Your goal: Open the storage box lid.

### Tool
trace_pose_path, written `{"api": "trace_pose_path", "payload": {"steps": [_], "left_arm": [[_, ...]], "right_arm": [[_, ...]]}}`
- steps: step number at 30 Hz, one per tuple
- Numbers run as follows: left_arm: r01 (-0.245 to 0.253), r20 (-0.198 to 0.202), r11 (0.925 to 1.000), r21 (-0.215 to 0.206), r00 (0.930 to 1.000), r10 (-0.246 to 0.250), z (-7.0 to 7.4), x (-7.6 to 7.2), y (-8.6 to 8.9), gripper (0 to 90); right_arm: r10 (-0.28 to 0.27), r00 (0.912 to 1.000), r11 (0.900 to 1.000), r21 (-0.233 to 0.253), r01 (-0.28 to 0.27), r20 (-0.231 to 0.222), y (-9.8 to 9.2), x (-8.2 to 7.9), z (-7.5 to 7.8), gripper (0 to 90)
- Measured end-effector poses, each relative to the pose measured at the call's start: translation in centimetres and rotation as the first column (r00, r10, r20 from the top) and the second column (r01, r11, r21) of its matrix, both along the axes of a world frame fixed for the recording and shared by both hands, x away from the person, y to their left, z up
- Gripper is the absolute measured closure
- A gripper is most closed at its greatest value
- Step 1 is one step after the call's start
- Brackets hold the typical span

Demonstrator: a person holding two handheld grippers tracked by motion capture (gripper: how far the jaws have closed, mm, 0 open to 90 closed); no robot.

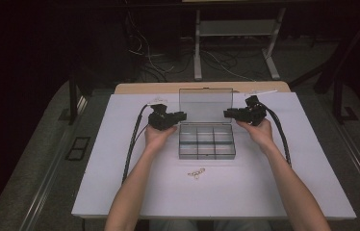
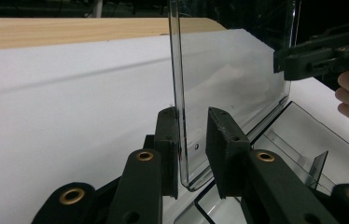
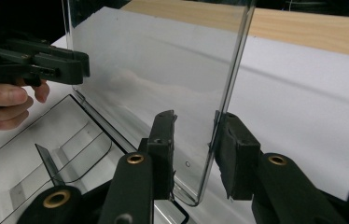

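A clear compartment box [image 1: 206, 142] is being kept on the white table sheet [image 1: 120, 183], near the middle of the table, with its lid [image 1: 205, 105] being held upright at the far side. In the high view, the left gripper [image 1: 182, 116] is being applied to the lid's left edge and the right gripper [image 1: 227, 114] to its right edge, each by one hand.

In the left gripper view, the lid edge [image 2: 177, 84] is being straddled by the two black jaws: the left jaw is touching the plastic, while a gap is being left at the right jaw, so the gripper is released, not clamped. The right gripper [image 2: 280, 60] is being shown farther off at the lid's other edge.

In the right gripper view, the lid edge [image 3: 228, 88] is likewise being straddled by spread jaws, unclenched.

A small chain of rings [image 1: 196, 172] is being left on the sheet just in front of the box, apart from it.
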State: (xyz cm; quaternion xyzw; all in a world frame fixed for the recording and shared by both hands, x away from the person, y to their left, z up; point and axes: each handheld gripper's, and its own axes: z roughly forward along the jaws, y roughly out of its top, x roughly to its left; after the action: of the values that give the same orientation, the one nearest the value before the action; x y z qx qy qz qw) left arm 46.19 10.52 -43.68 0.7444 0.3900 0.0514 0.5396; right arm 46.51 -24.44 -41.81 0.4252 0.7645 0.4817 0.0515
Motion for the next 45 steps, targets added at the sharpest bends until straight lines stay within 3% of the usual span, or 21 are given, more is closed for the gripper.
{"api": "trace_pose_path", "payload": {"steps": [13,22,35,38,41,45], "left_arm": [[-0.001,-0.004,0.9999,-0.012,1.0,0.001,-0.2,0.1,0.1,72.7],[-0.025,-0.045,0.9989,-0.039,0.9987,0.023,-0.4,0.2,0.1,71.8],[-0.044,-0.083,0.9987,-0.023,0.9956,0.042,-1.0,0.4,-0.2,62.7],[-0.06,-0.116,0.9973,-0.041,0.9917,0.055,-1.2,0.5,-0.3,60.1],[-0.056,-0.117,0.9974,-0.045,0.9919,0.05,-1.3,0.6,-0.2,59.6],[-0.071,-0.115,0.9974,-0.013,0.991,0.069,-1.4,0.6,-0.3,54.9]], "right_arm": [[-0.03,0.9992,0.998,0.05,0.031,-0.024,-0.2,-0.4,-1.1,70.6],[-0.043,0.9982,0.997,0.055,0.045,-0.041,-0.2,-0.4,-1.4,69.9],[-0.071,0.9957,0.996,0.043,0.073,-0.059,0.0,-0.2,-1.9,63.0],[-0.073,0.9953,0.997,0.035,0.075,-0.064,0.0,-0.2,-2.1,60.1],[-0.062,0.9961,0.998,0.024,0.064,-0.062,0.2,-0.2,-2.2,56.5],[-0.073,0.9948,0.997,0.013,0.074,-0.07,0.3,-0.2,-2.3,51.6]]}}
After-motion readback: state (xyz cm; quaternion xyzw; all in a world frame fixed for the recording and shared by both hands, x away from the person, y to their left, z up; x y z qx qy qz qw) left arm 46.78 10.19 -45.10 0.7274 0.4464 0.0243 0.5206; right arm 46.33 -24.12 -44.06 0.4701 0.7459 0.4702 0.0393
